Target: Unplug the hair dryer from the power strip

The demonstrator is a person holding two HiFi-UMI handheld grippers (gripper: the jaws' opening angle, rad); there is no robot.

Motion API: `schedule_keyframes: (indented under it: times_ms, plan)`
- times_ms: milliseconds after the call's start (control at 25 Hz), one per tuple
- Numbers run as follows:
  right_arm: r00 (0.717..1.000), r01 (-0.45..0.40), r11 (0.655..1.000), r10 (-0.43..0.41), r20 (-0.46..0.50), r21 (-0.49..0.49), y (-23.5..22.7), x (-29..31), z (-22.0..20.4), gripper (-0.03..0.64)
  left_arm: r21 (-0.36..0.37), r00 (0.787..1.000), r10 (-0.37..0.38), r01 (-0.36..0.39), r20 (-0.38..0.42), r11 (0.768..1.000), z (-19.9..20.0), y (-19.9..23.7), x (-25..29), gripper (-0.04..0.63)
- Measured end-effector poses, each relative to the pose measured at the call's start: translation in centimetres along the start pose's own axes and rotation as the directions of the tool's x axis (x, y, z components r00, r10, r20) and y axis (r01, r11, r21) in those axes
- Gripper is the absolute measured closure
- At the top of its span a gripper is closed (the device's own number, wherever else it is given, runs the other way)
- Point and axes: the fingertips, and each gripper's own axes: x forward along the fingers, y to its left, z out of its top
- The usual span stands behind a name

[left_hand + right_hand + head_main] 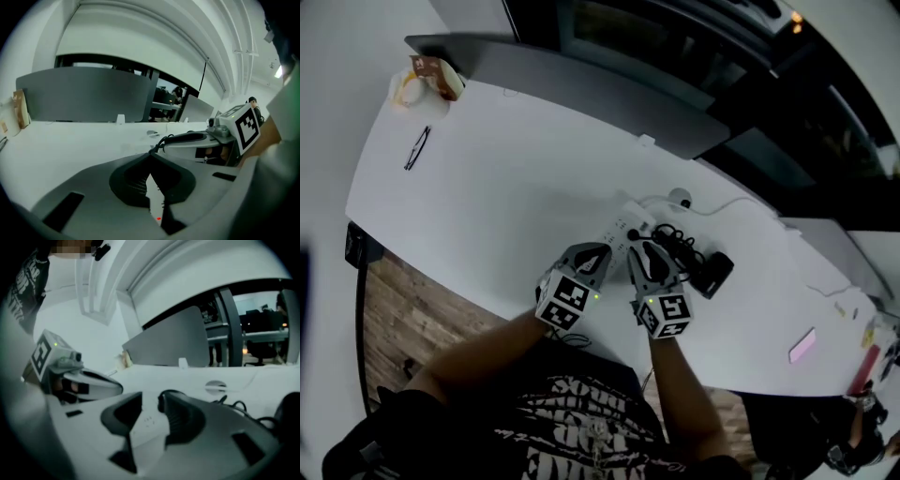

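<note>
Lying between parted right tongs [150, 404]: power strip [148, 422].

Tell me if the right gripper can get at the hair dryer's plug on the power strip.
Probably yes. The right gripper is open over the power strip, the black plug just ahead of its tips, nothing between. The coiled cord lies off to the side.

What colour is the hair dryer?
The hair dryer is black, clearest in the head view.
</note>
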Motion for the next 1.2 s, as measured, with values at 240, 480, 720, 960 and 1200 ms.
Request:
schedule_keyframes:
  times_ms: [240, 480, 720, 960, 1200]
  plan:
    - [0.996, 0.085, 0.996, -0.084, -0.021, 0.018, -1.9, 1.6, -0.4, 0.451, 0.013, 0.995, -0.041, 0.042, -0.093, 0.999, -2.0, 0.5, 4.8, 0.569]
    - [0.998, 0.039, 0.994, -0.043, 0.038, 0.105, -2.1, 3.1, -0.3, 0.451, 0.119, 0.984, -0.049, 0.07, -0.174, 0.99, -3.6, 0.3, 6.1, 0.569]
    - [0.991, 0.06, 0.982, -0.081, 0.111, 0.177, -2.9, 4.0, 0.7, 0.526, 0.111, 0.971, -0.07, 0.098, -0.228, 0.989, -4.1, 0.0, 6.7, 0.569]
    - [0.962, -0.039, 0.917, -0.073, 0.264, 0.396, -3.8, 1.5, 3.4, 0.549, 0.055, 0.967, -0.092, 0.108, -0.237, 0.993, -4.1, -0.5, 6.9, 0.569]
    - [0.886, -0.163, 0.894, -0.053, 0.461, 0.417, -6.6, -3.5, 9.1, 0.548, 0.109, 0.974, -0.047, 0.072, -0.223, 0.991, -4.5, -0.5, 6.7, 0.569]
